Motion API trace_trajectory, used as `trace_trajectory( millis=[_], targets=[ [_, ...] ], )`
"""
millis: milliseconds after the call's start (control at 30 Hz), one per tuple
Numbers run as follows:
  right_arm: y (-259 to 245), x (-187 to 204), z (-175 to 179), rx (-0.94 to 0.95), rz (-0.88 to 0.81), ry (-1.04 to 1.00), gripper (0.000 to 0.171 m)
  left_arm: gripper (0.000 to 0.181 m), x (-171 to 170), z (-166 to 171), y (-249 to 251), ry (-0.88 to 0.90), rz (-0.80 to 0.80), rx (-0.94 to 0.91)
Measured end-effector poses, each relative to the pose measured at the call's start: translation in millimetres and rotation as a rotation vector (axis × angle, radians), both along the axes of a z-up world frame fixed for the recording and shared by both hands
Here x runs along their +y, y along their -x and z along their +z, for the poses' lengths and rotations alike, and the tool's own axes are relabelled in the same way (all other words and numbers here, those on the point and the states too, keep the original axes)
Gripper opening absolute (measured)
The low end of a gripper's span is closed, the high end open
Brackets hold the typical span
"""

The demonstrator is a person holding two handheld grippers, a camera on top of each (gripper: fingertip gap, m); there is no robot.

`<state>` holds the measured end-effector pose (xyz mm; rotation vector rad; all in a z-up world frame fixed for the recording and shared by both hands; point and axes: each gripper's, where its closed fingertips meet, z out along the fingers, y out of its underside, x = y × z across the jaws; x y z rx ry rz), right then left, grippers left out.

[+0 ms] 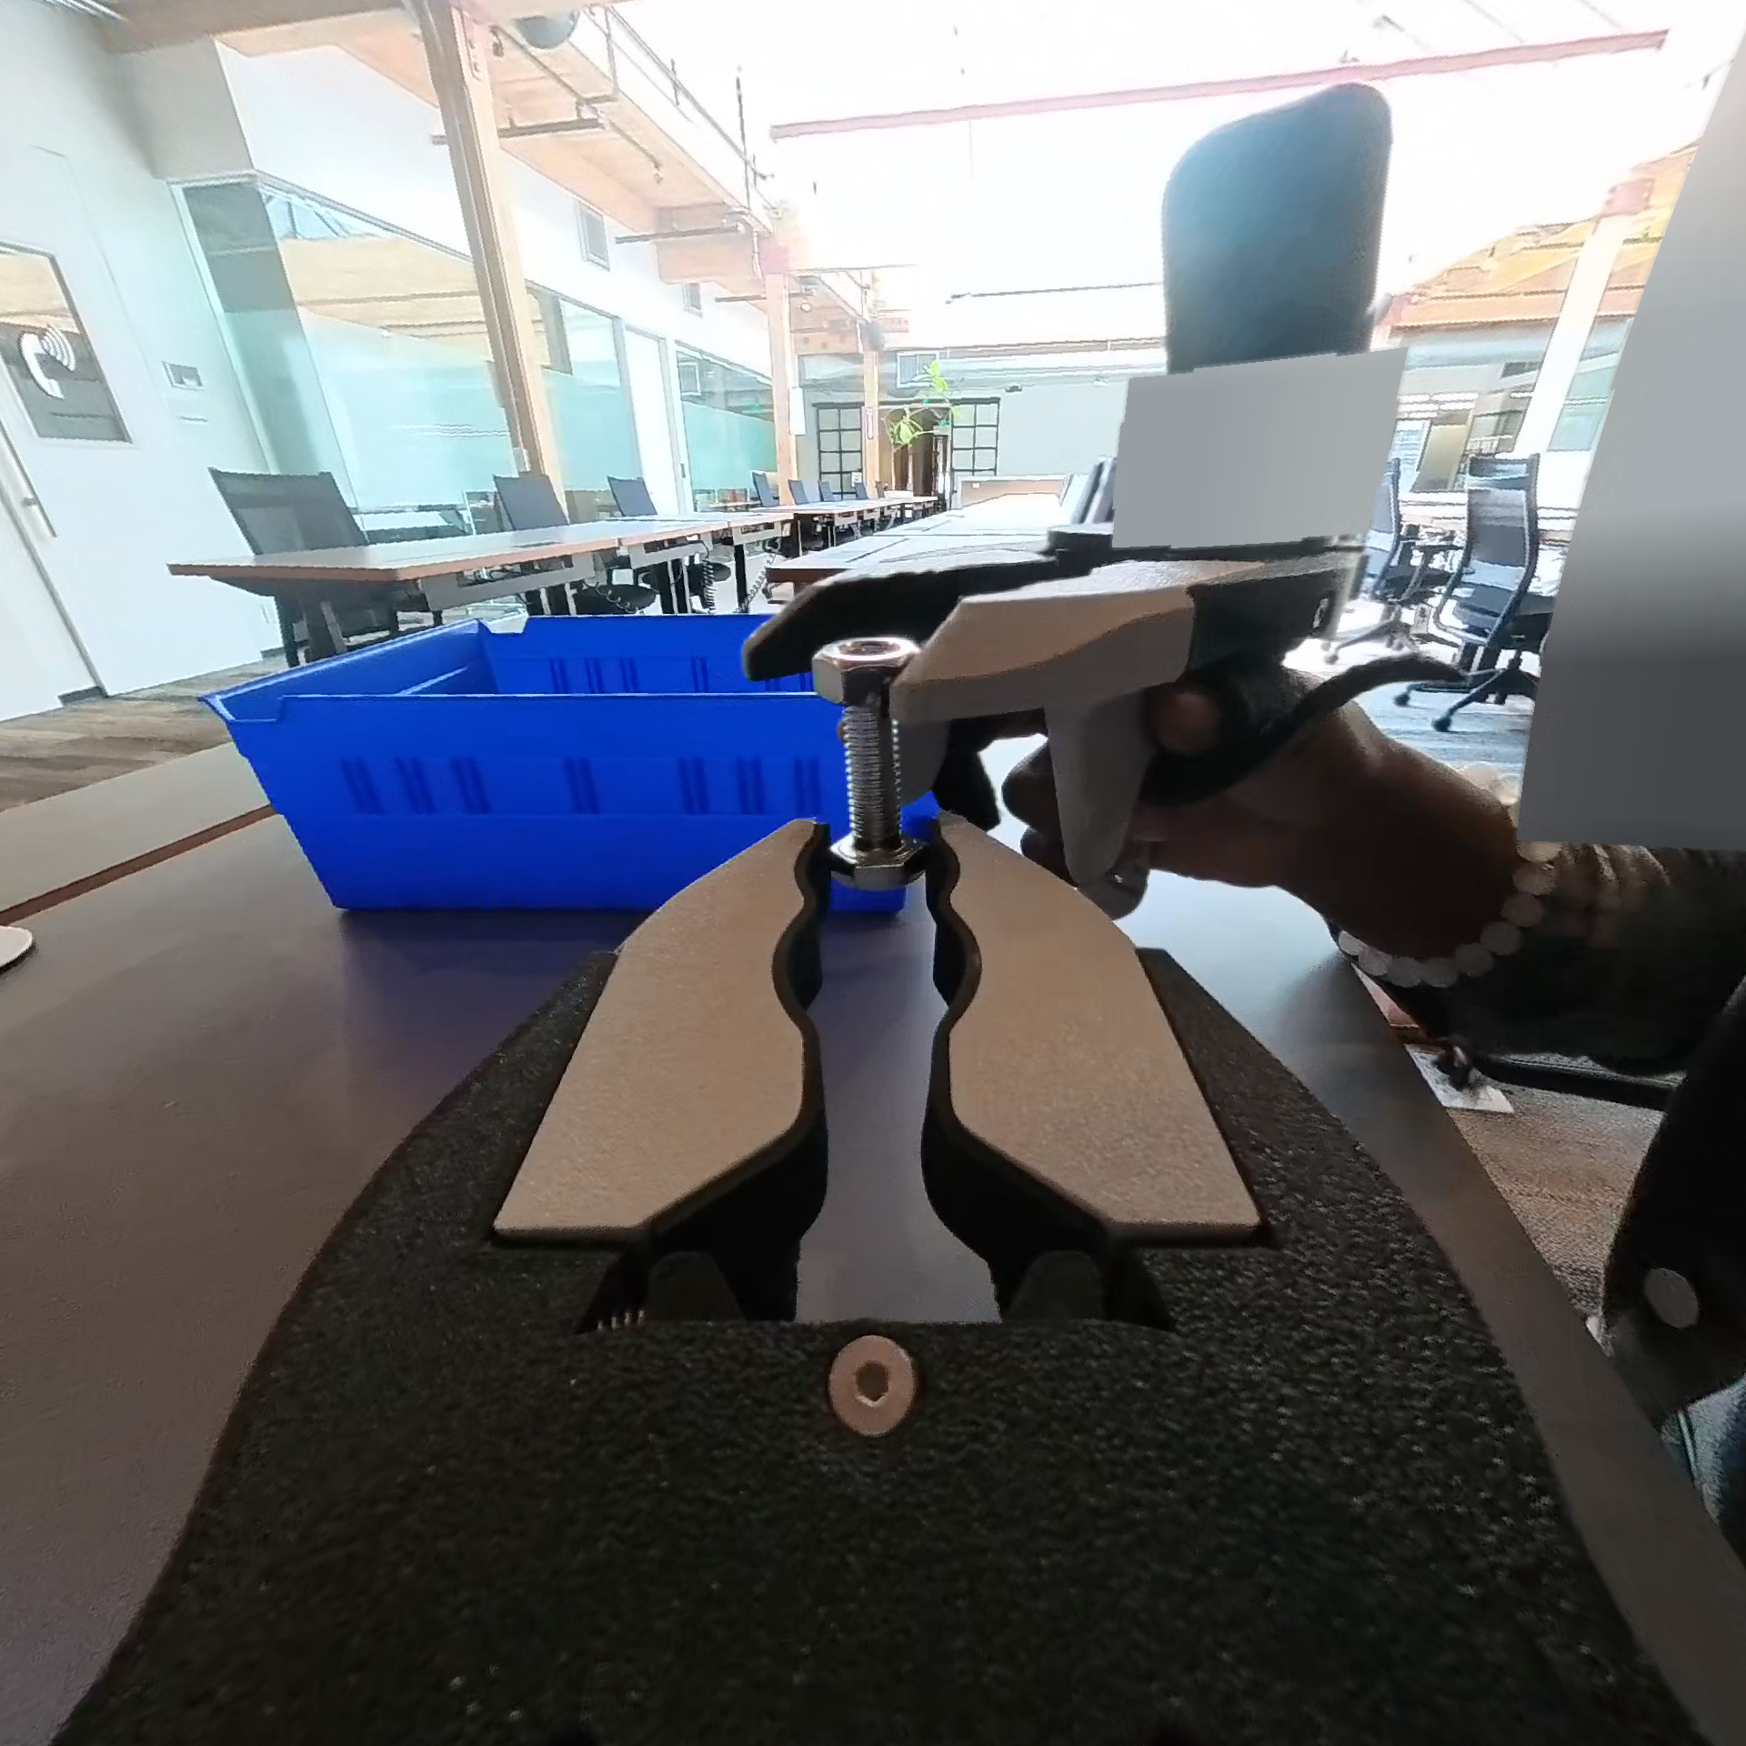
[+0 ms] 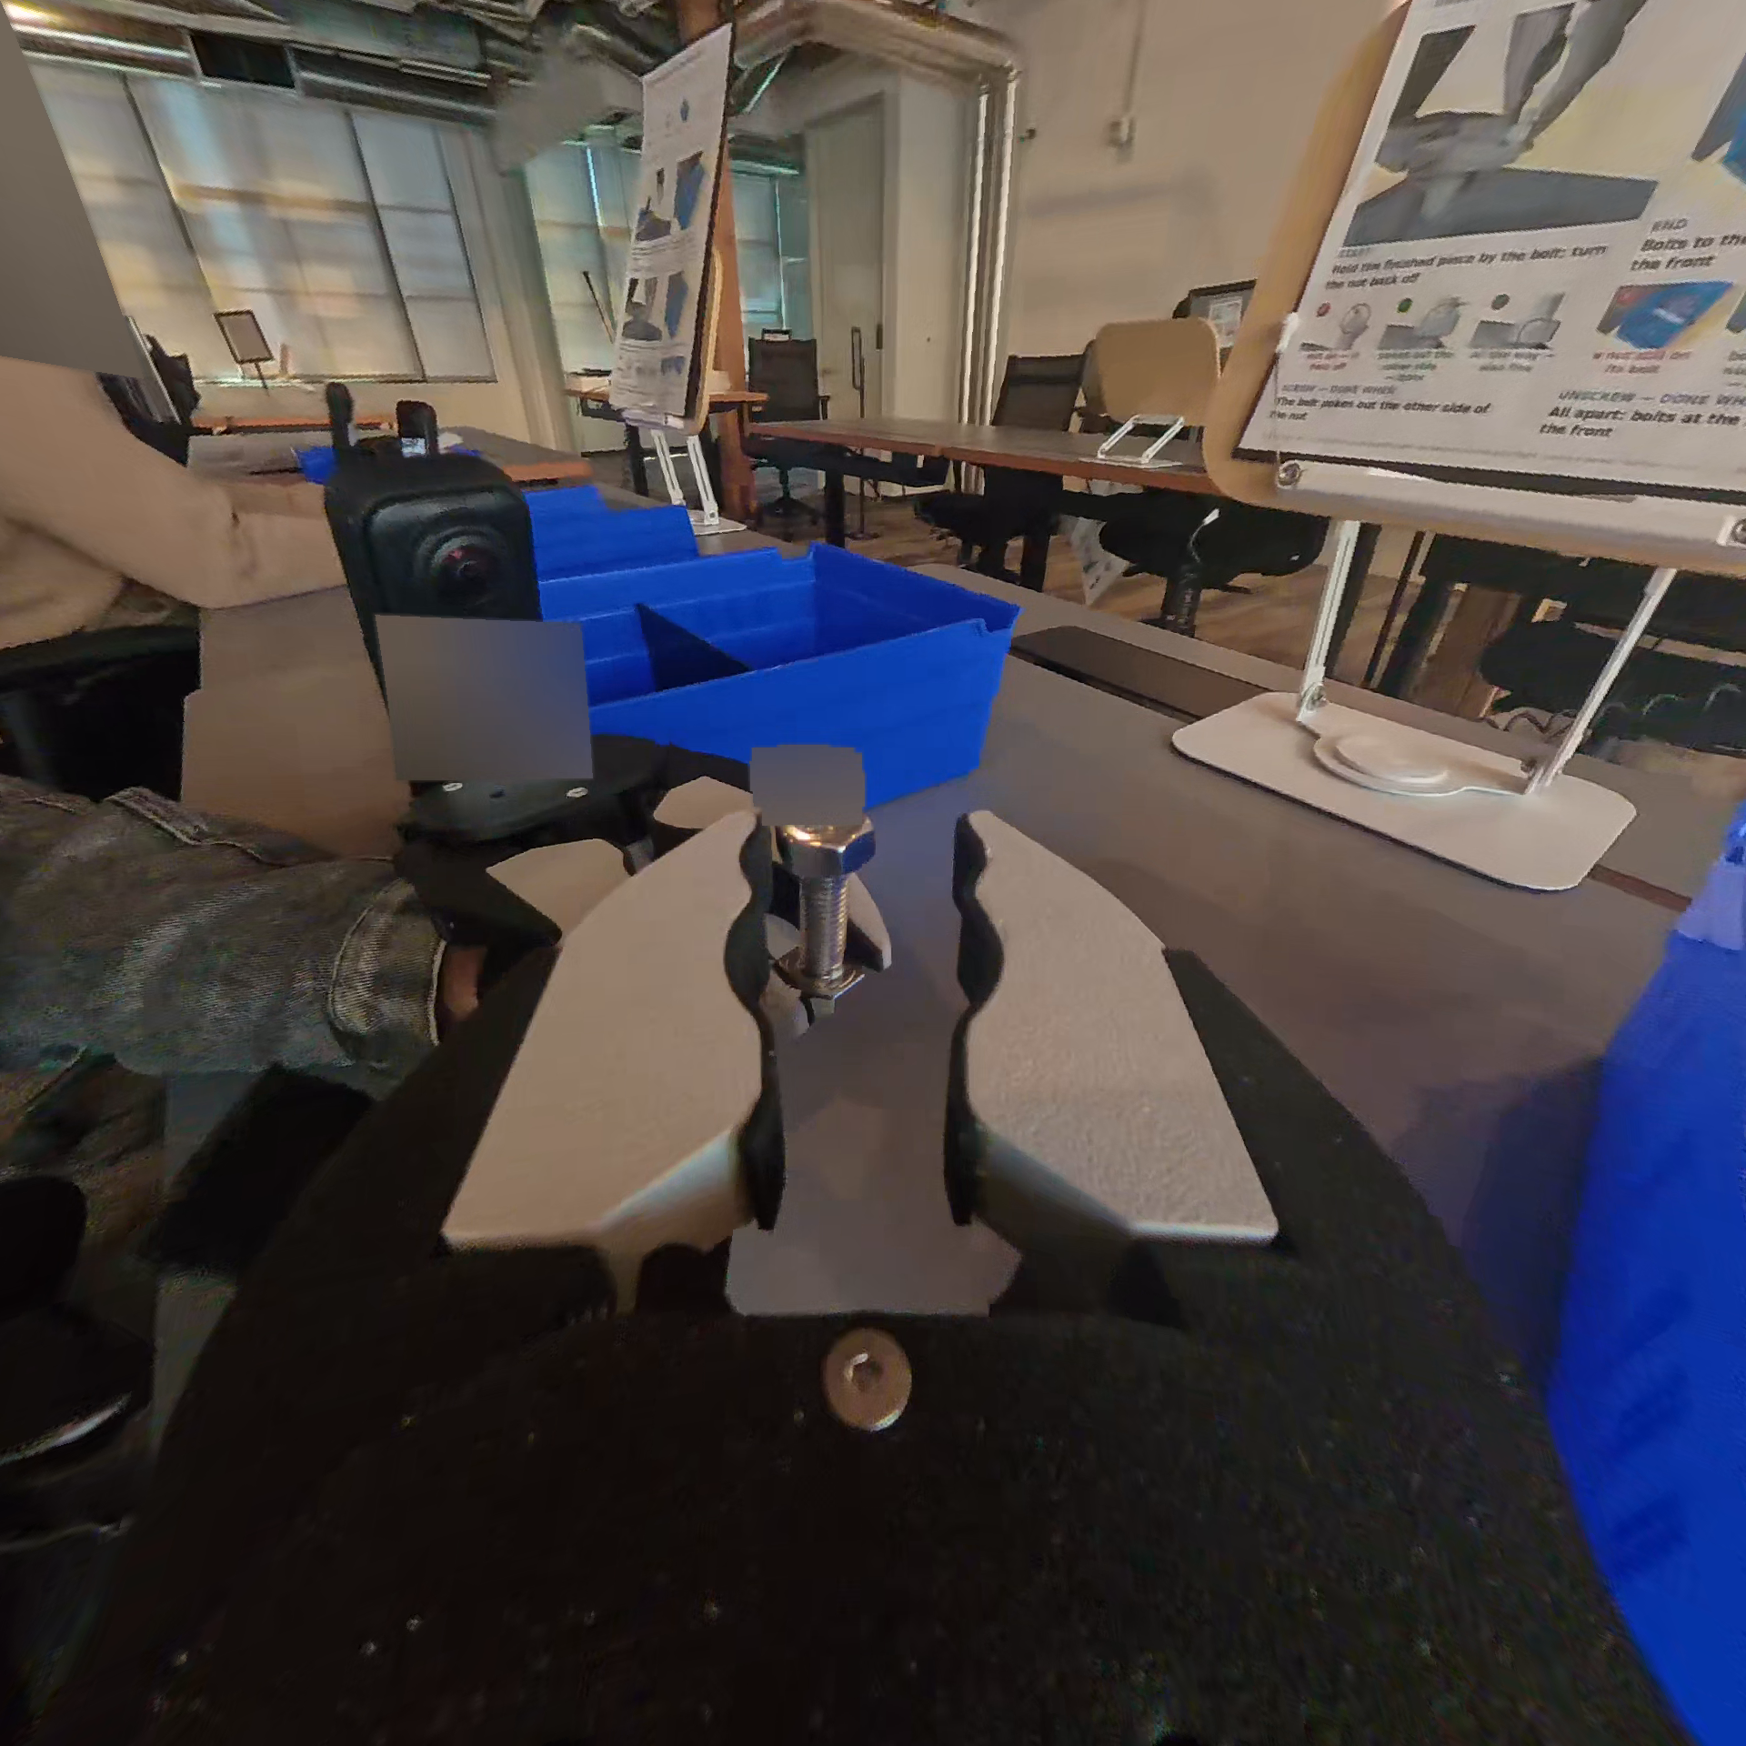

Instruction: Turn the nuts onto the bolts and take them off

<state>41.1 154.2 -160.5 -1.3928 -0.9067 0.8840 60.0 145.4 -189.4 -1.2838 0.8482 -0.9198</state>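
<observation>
Left gripper (image 1: 874, 850) clamped on the hex head of the bolt (image 1: 874, 765). Bolt held upright just above the dark surface (image 1: 236, 1039), threads pointing up to 12 o'clock. Nut (image 1: 864, 666) sitting at the very top of the threads, well apart from the head.

Right gripper (image 2: 860, 831) level with the nut, reaching in from 3 o'clock in the left wrist view. Fingers spread, gap wider than the nut, so not gripping. In the right wrist view, nut between the tips, nearer the 9 o'clock finger (image 2: 661, 992); cannot tell whether touching it. Top of the nut partly under a mosaic patch there.

Hand (image 1: 1323, 803) on the right gripper's handle at 3 o'clock in the left wrist view, bead bracelet (image 1: 1464, 945) at the wrist. Denim sleeve (image 2: 189, 945) at 9 o'clock in the right wrist view, behind the left gripper's camera (image 2: 444, 548).

Blue bin (image 1: 520, 756) on the surface just behind the bolt, 11 o'clock in the left wrist view; divider (image 2: 690, 642) visible inside from the right wrist view. Contents not visible. Sign stand (image 2: 1417, 784) on the surface at 2 o'clock in the right wrist view, well apart from the bolt. Another blue object (image 2: 1653, 1228) at the 3 o'clock edge, too blurred to tell.
</observation>
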Motion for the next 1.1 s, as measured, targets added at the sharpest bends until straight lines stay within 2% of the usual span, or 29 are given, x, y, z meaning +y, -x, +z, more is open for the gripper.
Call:
trace_trajectory(
  millis=[33,100,233,467,700,800,933,1100],
  targets=[
    [0,-2,1,0.006,0.006,-0.006,0.034,0.018,0,-1,0,0.002,-0.003,0.002],
    [1,-5,2,0.011,0.022,-0.021,0.018,0.018,-1,0,-1,0.009,-0.013,-0.006],
    [2,-12,7,0.045,0.121,-0.01,0.018,0.019,-9,5,-2,0.02,-0.084,-0.044],
    [-1,-39,23,0.152,0.493,0.016,0.018,0.019,-33,20,-8,0.009,-0.25,-0.123],
    [-2,-52,28,0.133,0.639,-0.048,0.018,0.019,-44,25,-9,0.015,-0.328,-0.159],
    [-2,-50,27,0.1,0.623,-0.064,0.018,0.019,-41,24,-8,0.012,-0.301,-0.147],
    [-2,-39,24,-0.007,0.5,-0.097,0.018,0.019,-29,22,-6,-0.018,-0.186,-0.111],
    [0,-30,19,-0.056,0.354,-0.076,0.017,0.018,-22,18,-5,-0.022,-0.126,-0.09]
  ],
)
